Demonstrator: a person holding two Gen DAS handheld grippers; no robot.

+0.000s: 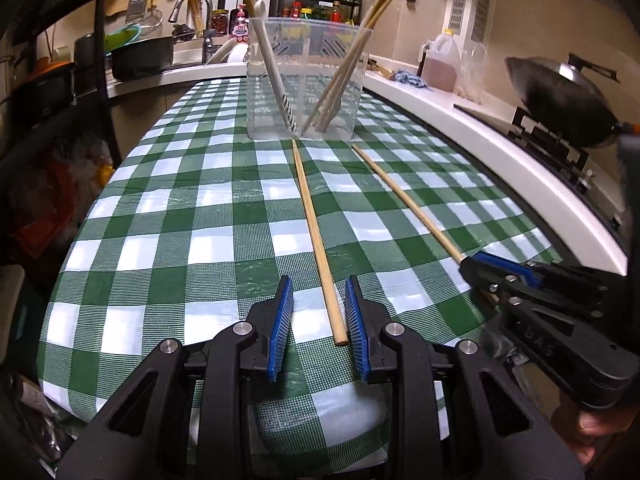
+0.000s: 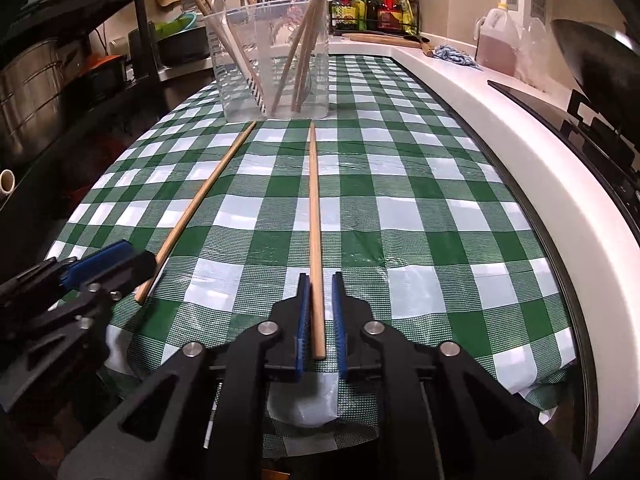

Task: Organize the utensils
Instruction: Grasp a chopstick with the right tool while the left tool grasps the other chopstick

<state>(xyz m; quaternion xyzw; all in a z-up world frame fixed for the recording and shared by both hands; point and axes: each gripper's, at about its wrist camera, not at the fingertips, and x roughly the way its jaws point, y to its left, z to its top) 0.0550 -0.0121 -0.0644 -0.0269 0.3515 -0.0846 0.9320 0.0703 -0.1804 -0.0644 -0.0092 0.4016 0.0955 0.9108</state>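
Two long wooden chopsticks lie on the green checked tablecloth, pointing toward a clear plastic container [image 1: 306, 80] that holds several chopsticks and a white spoon. My left gripper [image 1: 320, 292] is open, its blue pads on either side of the near end of the left chopstick [image 1: 316, 240]. My right gripper [image 2: 320, 292] is open by a narrow gap around the near end of the right chopstick [image 2: 315, 232]. The pads do not touch the stick. Each gripper shows in the other view: the right gripper [image 1: 480, 262] and the left gripper [image 2: 120, 256]. The container also shows in the right wrist view [image 2: 272, 60].
A white counter edge [image 1: 480, 136] runs along the table's right side, with a wok on a stove [image 1: 560, 92] and an oil jug [image 1: 440, 60]. A sink, pots and a spice rack [image 2: 372, 4] stand at the back. Dark shelving [image 2: 40, 80] is at the left.
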